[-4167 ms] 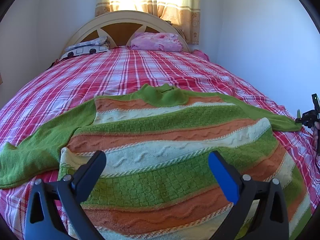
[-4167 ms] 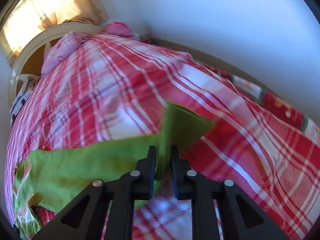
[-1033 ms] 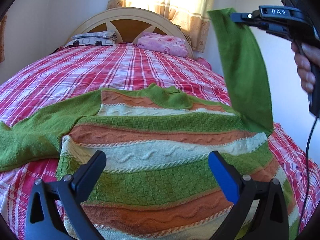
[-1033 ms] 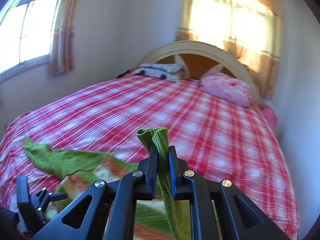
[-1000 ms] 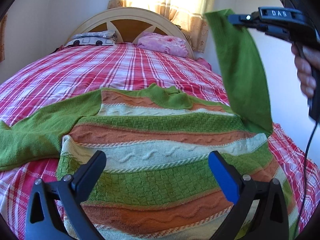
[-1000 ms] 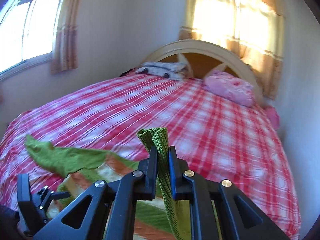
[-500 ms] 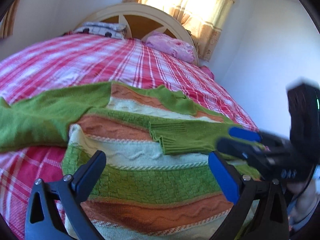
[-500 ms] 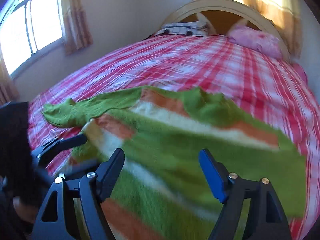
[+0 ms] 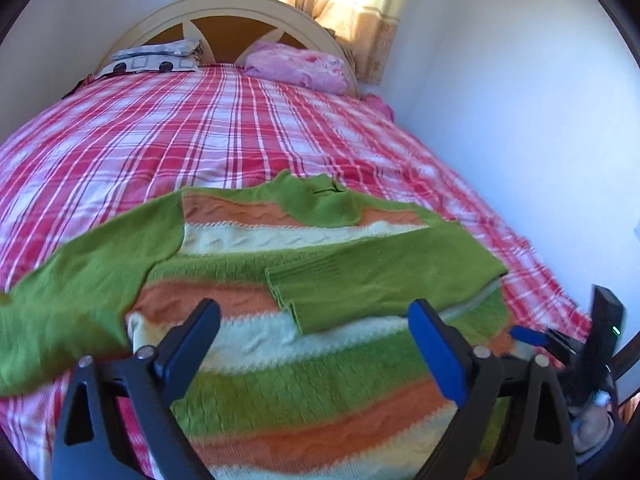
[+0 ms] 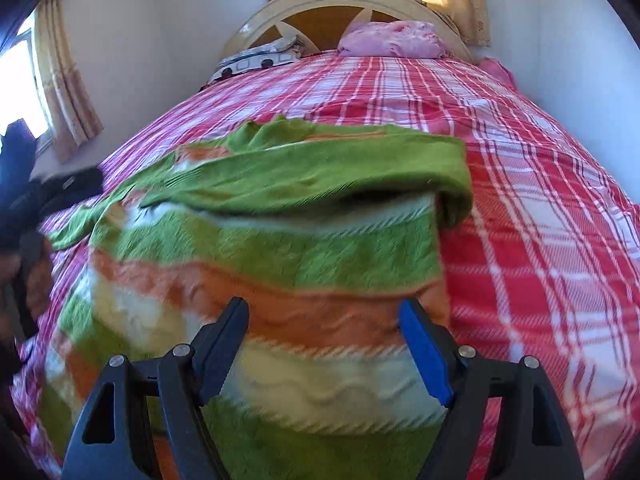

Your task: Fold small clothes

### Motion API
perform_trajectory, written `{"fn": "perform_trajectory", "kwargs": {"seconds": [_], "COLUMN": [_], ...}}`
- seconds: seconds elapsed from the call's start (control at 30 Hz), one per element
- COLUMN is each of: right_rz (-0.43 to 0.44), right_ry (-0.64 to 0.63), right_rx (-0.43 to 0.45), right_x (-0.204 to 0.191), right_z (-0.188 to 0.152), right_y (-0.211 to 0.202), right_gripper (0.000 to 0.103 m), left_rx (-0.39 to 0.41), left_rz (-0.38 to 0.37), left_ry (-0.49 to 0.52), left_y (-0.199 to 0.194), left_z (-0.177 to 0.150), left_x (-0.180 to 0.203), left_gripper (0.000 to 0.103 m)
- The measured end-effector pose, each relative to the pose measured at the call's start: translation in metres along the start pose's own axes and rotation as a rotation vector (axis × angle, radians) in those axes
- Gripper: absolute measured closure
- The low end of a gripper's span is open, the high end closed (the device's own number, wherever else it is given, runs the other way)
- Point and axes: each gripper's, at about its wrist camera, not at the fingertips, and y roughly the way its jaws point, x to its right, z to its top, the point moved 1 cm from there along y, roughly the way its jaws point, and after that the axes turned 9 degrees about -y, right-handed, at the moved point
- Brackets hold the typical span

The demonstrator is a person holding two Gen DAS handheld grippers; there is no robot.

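A knitted sweater (image 9: 304, 364) with green, orange and cream stripes lies flat on the bed; it also shows in the right wrist view (image 10: 272, 280). Its right green sleeve (image 9: 384, 276) is folded across the chest, cuff towards the middle. Its left green sleeve (image 9: 80, 264) lies stretched out to the left. My left gripper (image 9: 314, 340) is open and empty above the sweater's lower half. My right gripper (image 10: 322, 340) is open and empty over the sweater's lower right part, and shows at the right edge of the left wrist view (image 9: 532, 336).
The bed has a red and white plaid cover (image 9: 200, 128). A pink pillow (image 9: 296, 66) and a grey patterned pillow (image 9: 152, 58) lie by the cream headboard (image 9: 224, 12). A white wall (image 9: 500, 120) runs along the bed's right side.
My right gripper carried the right sleeve up and over, laid it across the chest, opened and drew back to the sweater's lower right. The left gripper stayed open.
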Motion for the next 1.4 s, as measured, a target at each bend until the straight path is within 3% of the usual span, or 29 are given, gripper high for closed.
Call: {"fn": "perform_trajectory", "kwargs": {"seconds": [0.17, 0.33, 0.43, 0.5, 0.53, 0.57, 0.8, 0.97, 1.13, 1.2, 1.33, 1.37, 1.4], "right_rz": [-0.010, -0.043, -0.059, -0.062, -0.063, -0.065, -0.073, -0.076, -0.080, -0.083, -0.090, -0.090, -0.091], "right_ry": [-0.028, -0.063, -0.079, -0.079, -0.078, -0.079, -0.080, -0.080, -0.078, -0.079, -0.083, -0.082, -0.082], "right_rx": [0.013, 0.004, 0.001, 0.006, 0.007, 0.007, 0.004, 0.001, -0.004, -0.004, -0.005, -0.005, -0.005], "right_x": [-0.006, -0.015, -0.018, -0.018, -0.018, -0.019, -0.019, -0.019, -0.018, -0.019, -0.020, -0.020, -0.019], "right_z": [-0.004, -0.006, -0.006, -0.007, -0.007, -0.007, -0.008, -0.007, -0.007, -0.007, -0.007, -0.007, -0.006], "right_y": [0.001, 0.003, 0.003, 0.002, 0.002, 0.002, 0.003, 0.005, 0.007, 0.007, 0.008, 0.008, 0.008], "right_gripper": [0.023, 0.021, 0.021, 0.021, 0.021, 0.021, 0.020, 0.020, 0.019, 0.019, 0.018, 0.018, 0.018], "left_rx": [-0.111, -0.213, -0.238, -0.216, -0.217, -0.225, -0.115, -0.068, -0.100, -0.128, -0.162, -0.154, -0.153], "left_rz": [-0.025, -0.134, -0.108, -0.116, -0.120, -0.121, -0.190, -0.175, -0.155, -0.152, -0.123, -0.125, -0.123], "left_ry": [-0.089, -0.178, -0.177, -0.183, -0.190, -0.202, -0.204, -0.192, -0.209, -0.220, -0.231, -0.233, -0.233], "left_y": [0.036, 0.061, 0.074, 0.073, 0.074, 0.075, 0.047, 0.033, 0.042, 0.048, 0.058, 0.060, 0.063], "left_z": [0.011, 0.013, 0.009, 0.008, 0.008, 0.008, 0.030, 0.043, 0.037, 0.031, 0.023, 0.023, 0.022], "left_x": [-0.013, -0.013, -0.011, -0.012, -0.013, -0.016, -0.027, -0.037, -0.044, -0.042, -0.035, -0.034, -0.033], "left_gripper": [0.033, 0.033, 0.036, 0.052, 0.082, 0.100, 0.100, 0.100, 0.100, 0.093, 0.040, 0.034, 0.033]}}
